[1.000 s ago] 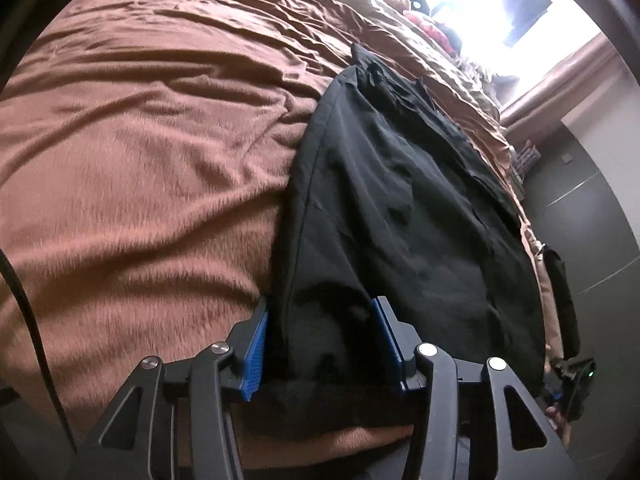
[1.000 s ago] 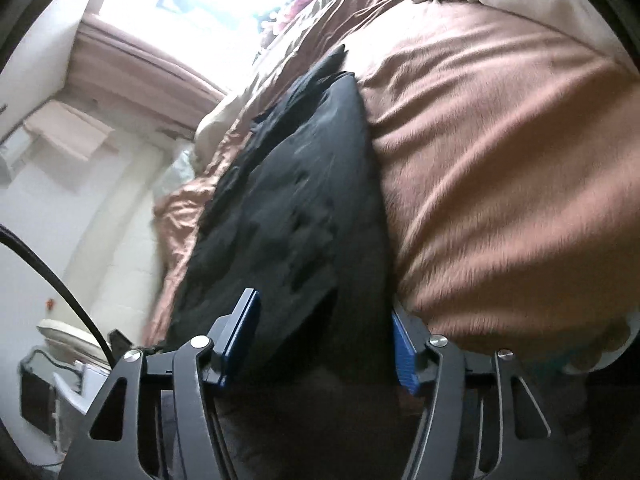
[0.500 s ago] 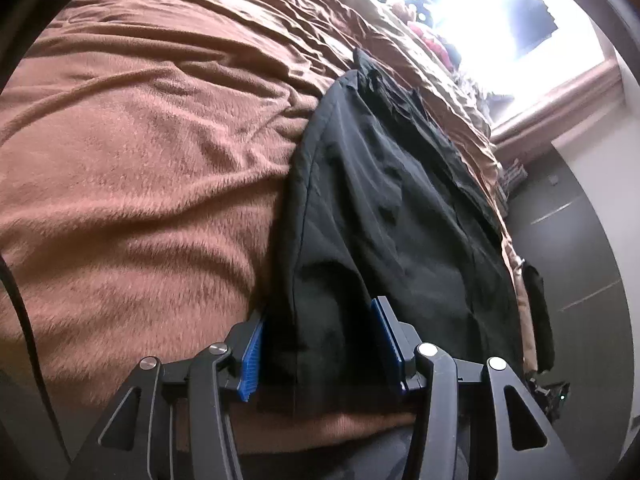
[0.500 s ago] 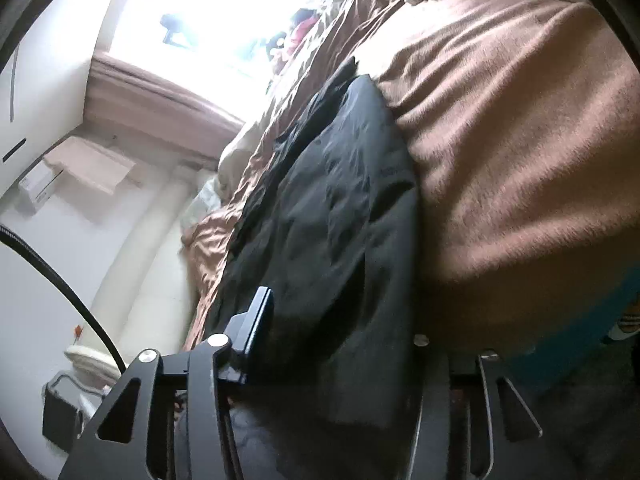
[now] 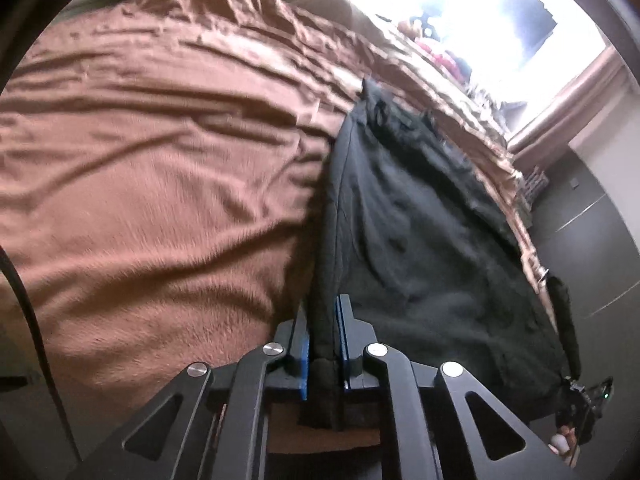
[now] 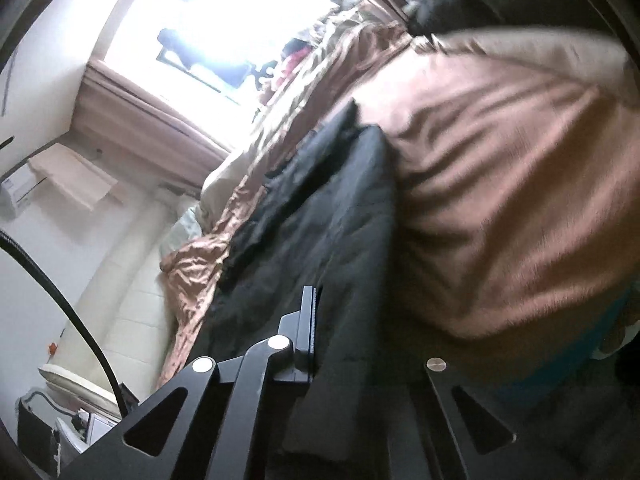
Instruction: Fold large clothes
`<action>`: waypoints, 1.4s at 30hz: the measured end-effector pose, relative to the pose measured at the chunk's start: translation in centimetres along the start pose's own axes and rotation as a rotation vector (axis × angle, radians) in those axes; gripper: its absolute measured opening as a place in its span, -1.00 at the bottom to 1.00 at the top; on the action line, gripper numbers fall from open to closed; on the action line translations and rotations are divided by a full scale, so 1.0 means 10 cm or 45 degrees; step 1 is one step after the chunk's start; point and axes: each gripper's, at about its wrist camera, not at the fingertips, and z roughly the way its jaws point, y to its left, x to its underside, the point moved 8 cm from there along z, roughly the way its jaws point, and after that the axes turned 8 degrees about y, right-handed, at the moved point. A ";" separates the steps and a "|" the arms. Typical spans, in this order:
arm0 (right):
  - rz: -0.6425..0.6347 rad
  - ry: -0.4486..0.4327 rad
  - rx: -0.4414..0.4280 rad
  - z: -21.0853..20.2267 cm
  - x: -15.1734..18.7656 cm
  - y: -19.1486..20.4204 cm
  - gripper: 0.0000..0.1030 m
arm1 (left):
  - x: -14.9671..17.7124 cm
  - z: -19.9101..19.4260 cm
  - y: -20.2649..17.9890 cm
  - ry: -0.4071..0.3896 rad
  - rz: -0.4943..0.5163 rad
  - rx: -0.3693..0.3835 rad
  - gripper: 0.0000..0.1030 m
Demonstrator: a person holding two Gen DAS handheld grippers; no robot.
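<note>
A large black garment (image 5: 420, 232) lies lengthwise on a brown blanket (image 5: 160, 168) that covers the bed. My left gripper (image 5: 323, 332) is shut on the garment's near left edge, with the cloth pinched between the blue pads. In the right wrist view the same black garment (image 6: 320, 232) runs away from me. My right gripper (image 6: 344, 328) has its left finger (image 6: 308, 320) pressed against the garment's near edge. The cloth drapes over and hides the right finger. The jaws look closed on the cloth.
A bright window (image 5: 492, 20) with brown curtains stands beyond the bed's far end. A dark wardrobe (image 5: 592, 248) is to the right of the bed in the left wrist view. A white wall and a pale headboard (image 6: 132, 272) are at the left of the right wrist view.
Both grippers were open astride the garment's near edge. They have closed on the cloth, and the edge has lifted a little off the blanket.
</note>
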 end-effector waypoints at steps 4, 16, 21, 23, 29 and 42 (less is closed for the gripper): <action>-0.067 -0.036 -0.036 -0.24 -0.03 0.27 -1.00 | -0.10 -0.28 -0.12 -0.065 0.018 0.020 -0.84; -0.214 -0.094 -0.141 -0.89 0.14 0.62 -1.00 | -0.05 -1.27 -0.29 -0.253 0.062 0.072 -0.86; -0.265 -0.105 -0.179 -1.06 0.24 0.70 -1.00 | 0.12 -1.68 -0.33 -0.314 0.098 0.081 -0.86; -0.281 -0.110 -0.199 -1.17 0.30 0.74 -1.00 | 0.17 -1.83 -0.35 -0.339 0.114 0.087 -0.86; -0.313 -0.129 -0.235 -1.35 0.38 0.77 -1.00 | 0.36 -2.29 -0.41 -0.407 0.148 0.131 -0.86; -0.354 -0.155 -0.265 -1.53 0.50 0.74 -1.00 | 0.58 -2.97 -0.49 -0.518 0.190 0.232 -0.86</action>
